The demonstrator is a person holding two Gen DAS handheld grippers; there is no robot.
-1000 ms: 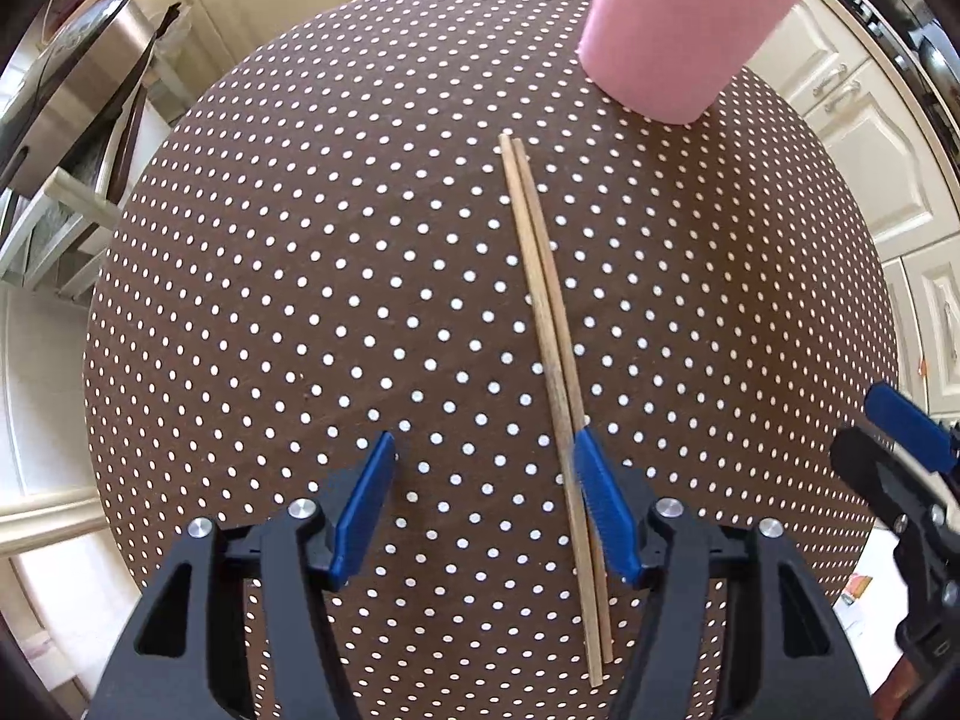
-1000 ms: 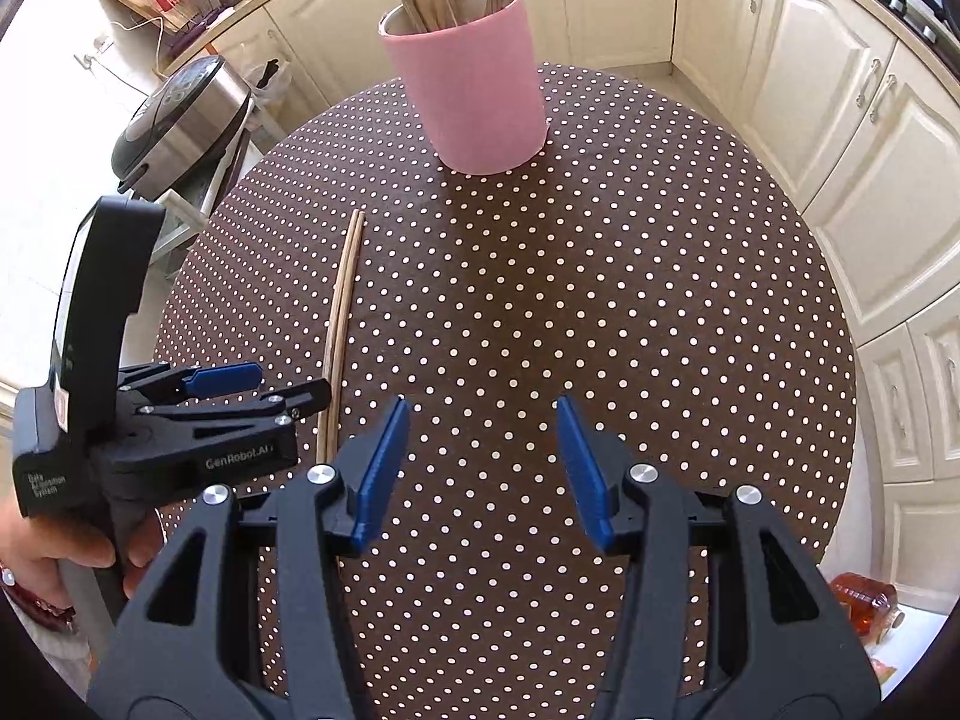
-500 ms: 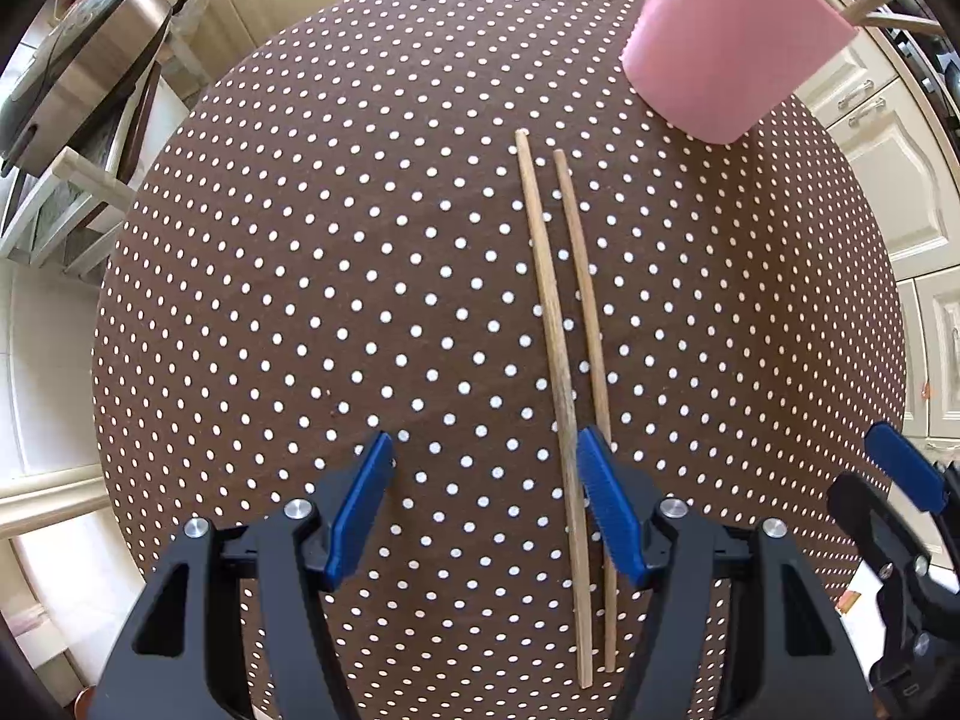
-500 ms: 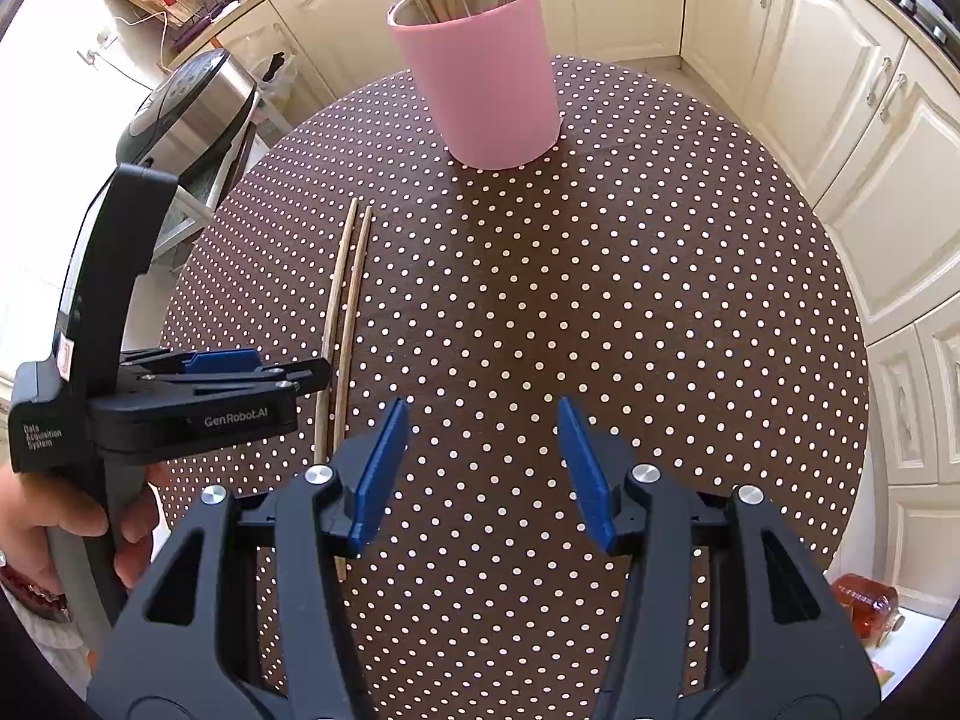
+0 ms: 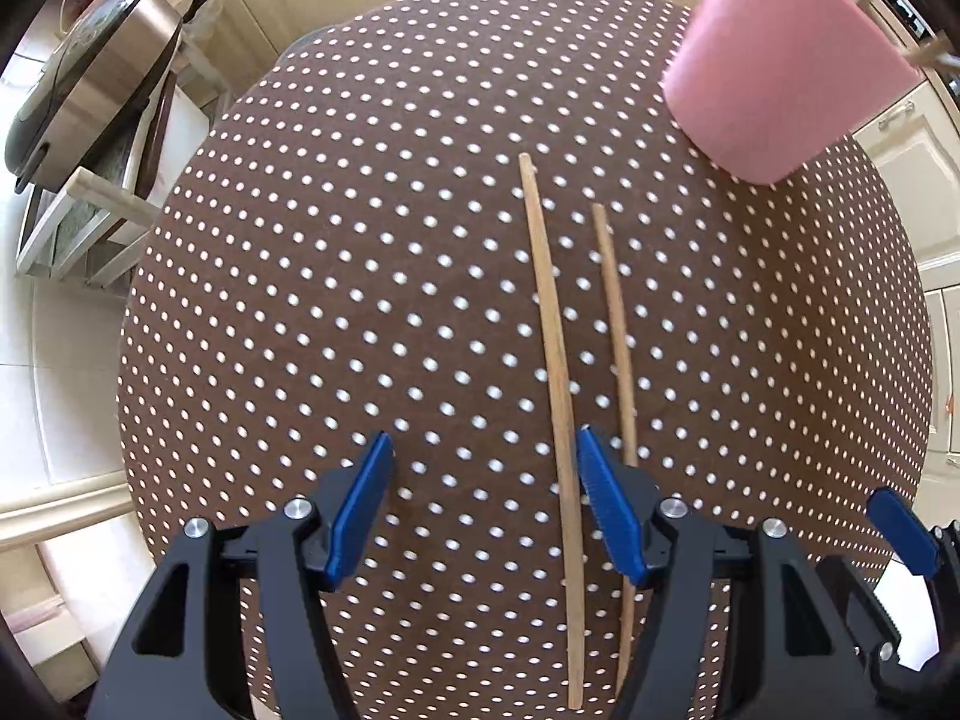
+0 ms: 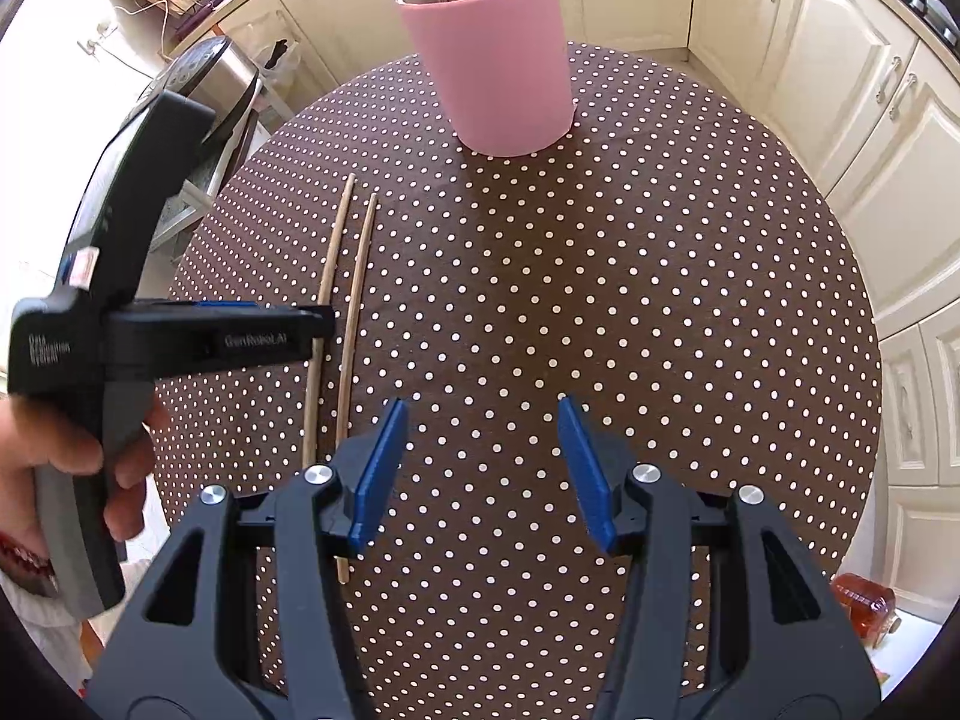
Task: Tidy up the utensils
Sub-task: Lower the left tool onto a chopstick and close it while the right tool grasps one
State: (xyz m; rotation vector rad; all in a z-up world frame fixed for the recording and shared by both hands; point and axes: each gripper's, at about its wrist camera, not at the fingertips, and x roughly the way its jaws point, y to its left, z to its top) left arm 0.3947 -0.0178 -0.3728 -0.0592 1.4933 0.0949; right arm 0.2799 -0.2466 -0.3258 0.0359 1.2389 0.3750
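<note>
Two wooden chopsticks lie side by side on the brown polka-dot table [image 5: 360, 300]. The left chopstick [image 5: 552, 336] runs between my left gripper's jaws, close to the right one. The right chopstick [image 5: 618, 324] passes under the right jaw. My left gripper [image 5: 480, 498] is open and empty, low over their near ends. It also shows from the side in the right wrist view [image 6: 312, 324]. My right gripper [image 6: 480, 468] is open and empty, right of the chopsticks [image 6: 354, 300]. A pink cup [image 6: 492, 60] holding several wooden utensils stands at the far side.
A silver cooker [image 5: 90, 102] sits on a stand off the table's left. Cream cabinets [image 6: 840, 90] line the back and right. An amber bottle [image 6: 864, 600] lies on the floor at the right. The pink cup also shows in the left wrist view [image 5: 780, 60].
The two chopsticks, touching a second ago, now lie apart with a gap. My left gripper has shifted left so one chopstick lies inside its jaws. The right gripper has barely moved.
</note>
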